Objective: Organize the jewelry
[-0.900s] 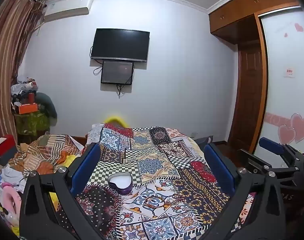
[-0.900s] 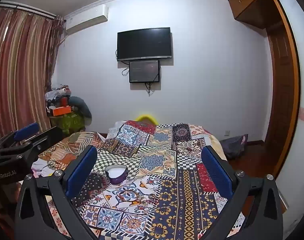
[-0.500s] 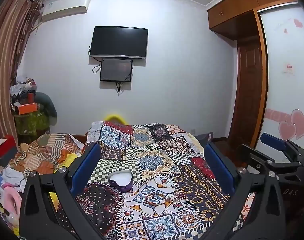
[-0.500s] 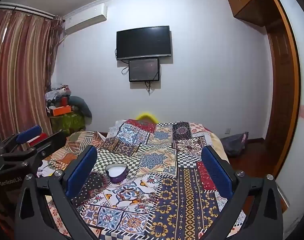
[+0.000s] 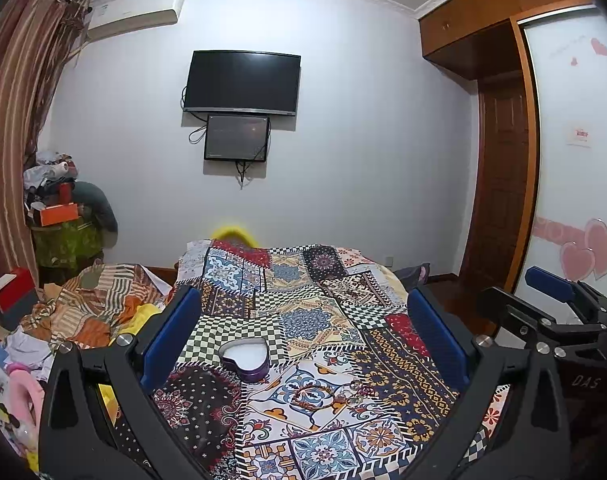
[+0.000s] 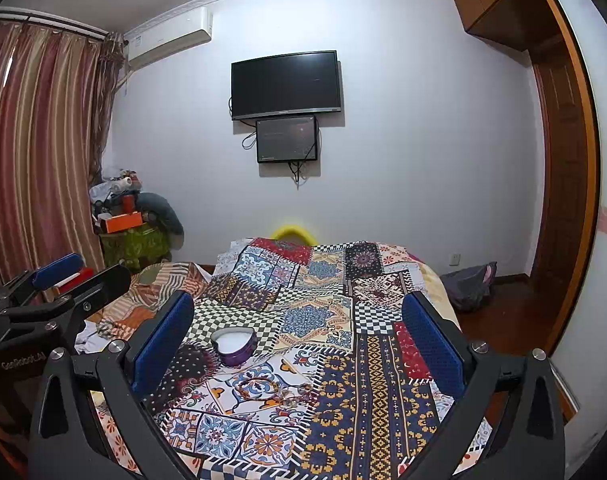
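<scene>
A purple heart-shaped box [image 5: 245,360] with a white lining stands open on the patchwork bedspread [image 5: 399,368]; it also shows in the right wrist view [image 6: 234,345]. A beaded bracelet [image 5: 309,397] and small jewelry pieces [image 5: 353,394] lie on the spread just in front of the box; the right wrist view shows the bracelet [image 6: 259,387] and pieces [image 6: 299,396] too. My left gripper [image 5: 303,340] is open and empty, above the near part of the bed. My right gripper [image 6: 299,336] is open and empty beside it.
A pile of striped fabric and clothes [image 5: 87,308] lies left of the bed. A TV [image 5: 242,82] hangs on the far wall. A wooden door [image 5: 499,184] and wardrobe stand at right. The bedspread's front edge [image 6: 239,464] is close to me.
Both grippers have edged slightly forward and tilted a little; the box and jewelry sit a bit lower in view. Jaws stay open.
</scene>
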A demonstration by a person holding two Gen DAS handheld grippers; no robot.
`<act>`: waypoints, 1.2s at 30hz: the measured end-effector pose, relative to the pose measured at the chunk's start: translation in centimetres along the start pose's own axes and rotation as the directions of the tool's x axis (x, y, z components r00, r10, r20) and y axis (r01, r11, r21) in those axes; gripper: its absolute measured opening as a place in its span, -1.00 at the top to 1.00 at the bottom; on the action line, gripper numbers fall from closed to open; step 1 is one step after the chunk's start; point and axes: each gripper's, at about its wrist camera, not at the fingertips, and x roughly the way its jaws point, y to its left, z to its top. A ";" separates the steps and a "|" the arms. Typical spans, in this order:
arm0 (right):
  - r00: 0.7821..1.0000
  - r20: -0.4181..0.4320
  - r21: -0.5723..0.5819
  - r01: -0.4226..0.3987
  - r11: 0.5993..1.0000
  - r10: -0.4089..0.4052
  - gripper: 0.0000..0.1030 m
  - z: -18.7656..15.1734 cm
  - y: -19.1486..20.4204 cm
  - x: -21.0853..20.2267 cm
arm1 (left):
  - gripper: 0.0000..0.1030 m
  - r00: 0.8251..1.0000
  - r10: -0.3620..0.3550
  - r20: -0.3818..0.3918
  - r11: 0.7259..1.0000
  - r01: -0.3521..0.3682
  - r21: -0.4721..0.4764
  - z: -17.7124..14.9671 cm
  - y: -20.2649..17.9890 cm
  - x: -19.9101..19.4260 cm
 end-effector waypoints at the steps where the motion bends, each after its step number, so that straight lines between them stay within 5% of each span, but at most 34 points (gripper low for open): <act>1: 1.000 0.000 0.001 0.000 1.000 0.000 -1.00 0.0 0.0 0.0 | -1.00 1.000 0.003 -0.001 1.000 -0.003 0.000 -0.1 0.1 0.0; 36: 1.000 -0.007 0.003 -0.006 1.000 0.006 -1.00 0.0 0.5 0.2 | -1.00 1.000 0.015 -0.011 1.000 -0.015 -0.002 -0.5 0.5 0.3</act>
